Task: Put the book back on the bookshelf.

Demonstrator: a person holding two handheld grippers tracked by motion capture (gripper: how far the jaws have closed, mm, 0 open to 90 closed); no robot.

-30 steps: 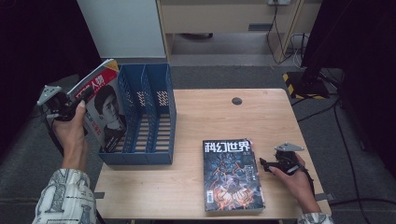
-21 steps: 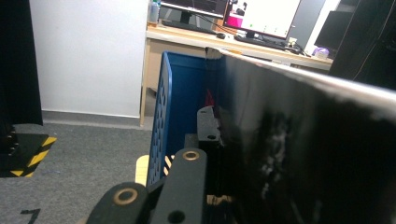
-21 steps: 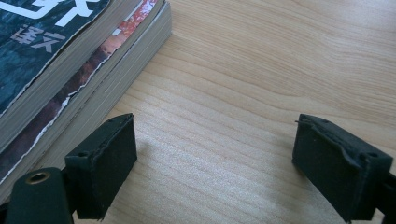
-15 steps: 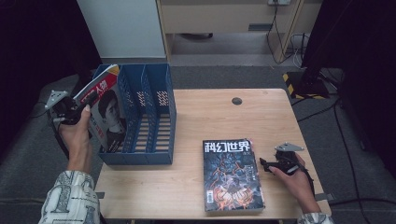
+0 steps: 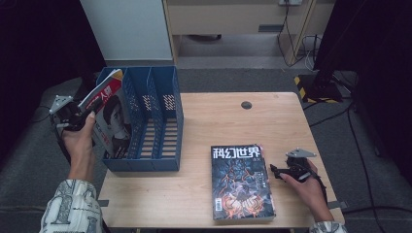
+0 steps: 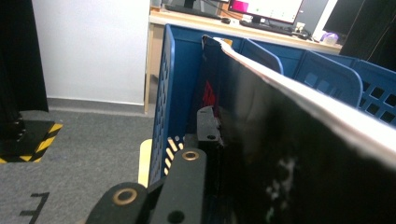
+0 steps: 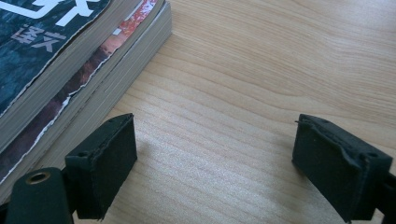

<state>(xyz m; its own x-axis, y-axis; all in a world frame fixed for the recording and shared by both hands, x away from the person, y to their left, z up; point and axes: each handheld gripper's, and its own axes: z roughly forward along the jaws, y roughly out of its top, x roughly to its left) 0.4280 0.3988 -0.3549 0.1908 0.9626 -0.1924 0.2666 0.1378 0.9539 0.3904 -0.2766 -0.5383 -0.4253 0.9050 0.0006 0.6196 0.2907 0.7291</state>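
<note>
Glossy paper is what I have clamped in my left gripper (image 5: 73,116): a thin magazine with a red-and-white cover and a portrait on its front (image 5: 112,121), pinched between the jaws near its upper outer edge. It leans tilted into the compartment nearest those jaws of the blue perforated plastic three-slot file rack (image 5: 160,116), its lower end down inside the slot and its top corner sticking up above the rack wall. In the left gripper view the magazine's dark glossy cover (image 6: 299,154) runs off ahead and to the right of my jaws, with the rack's blue side wall (image 6: 163,107) just to their left. My right gripper (image 5: 286,171) rests low over the light wooden tabletop (image 5: 214,116), jaws spread wide with nothing between them but bare wood. Just beside the left of those jaws lies a stack of thick magazines topped by a dark blue cover with white Chinese characters (image 5: 240,179); in the right gripper view its paper edges (image 7: 88,70) sit close to that jaw, though I cannot tell whether they touch. Farther ahead, a small dark round disc (image 5: 246,105) lies on the tabletop, well apart from both grippers.
</note>
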